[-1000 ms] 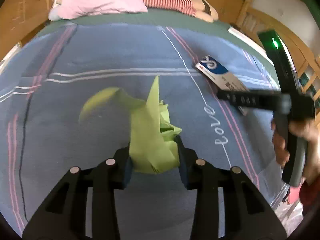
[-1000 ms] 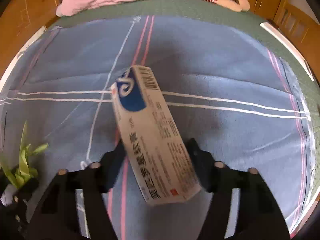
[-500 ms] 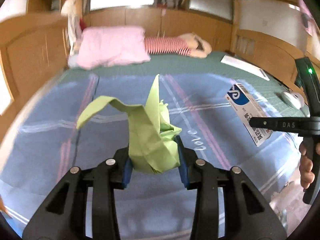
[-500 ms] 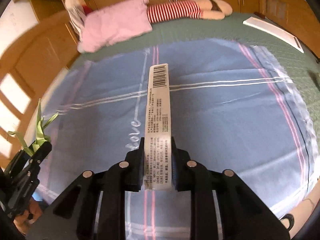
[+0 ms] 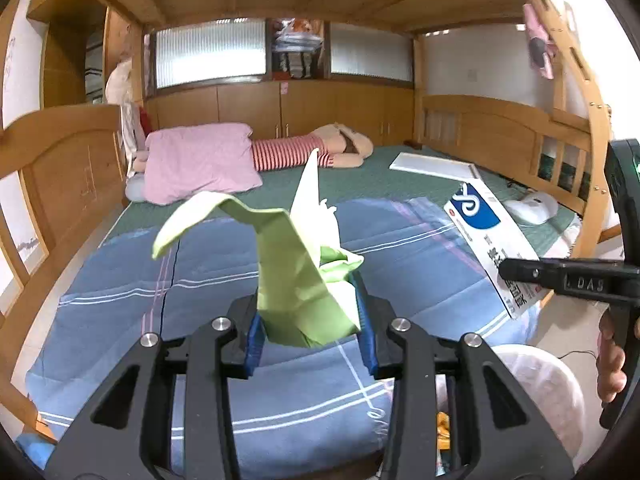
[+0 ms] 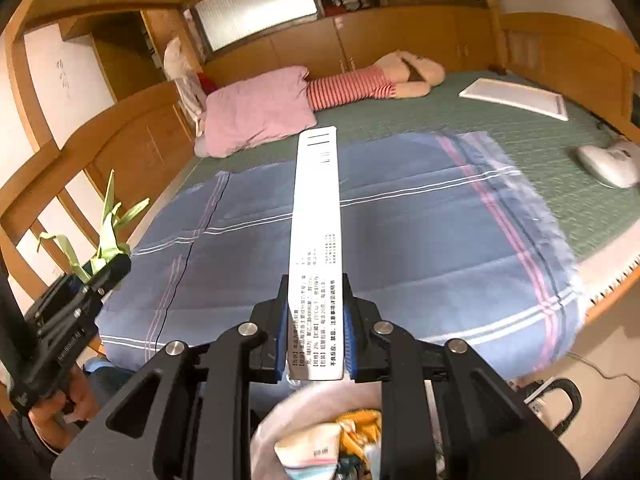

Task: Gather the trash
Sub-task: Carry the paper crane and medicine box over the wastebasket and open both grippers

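My left gripper [image 5: 308,324] is shut on a crumpled light-green paper [image 5: 296,272] that sticks up above the blue blanket [image 5: 200,280]. My right gripper [image 6: 315,340] is shut on a long white medicine box [image 6: 316,248], held narrow side up. The same box [image 5: 492,240] shows at the right of the left wrist view, with its blue logo. The green paper [image 6: 106,240] and left gripper [image 6: 100,272] appear at the left of the right wrist view. A trash bin with a pale bag [image 6: 276,420] sits just below the right gripper, with wrappers inside; the bin [image 5: 536,384] lies low on the right.
The bed has a green mat [image 6: 520,128], a pink pillow [image 6: 260,108], a striped plush toy [image 6: 360,84], a white board [image 6: 516,96] and a white device [image 6: 608,160]. Wooden bed frames [image 5: 60,168] surround it. A person's hand [image 5: 612,360] holds the right gripper's handle.
Both grippers rose and pulled back from the blanket toward the bed's near edge. The box turned from flat to edge-on between the right jaws. The trash bin came into view.
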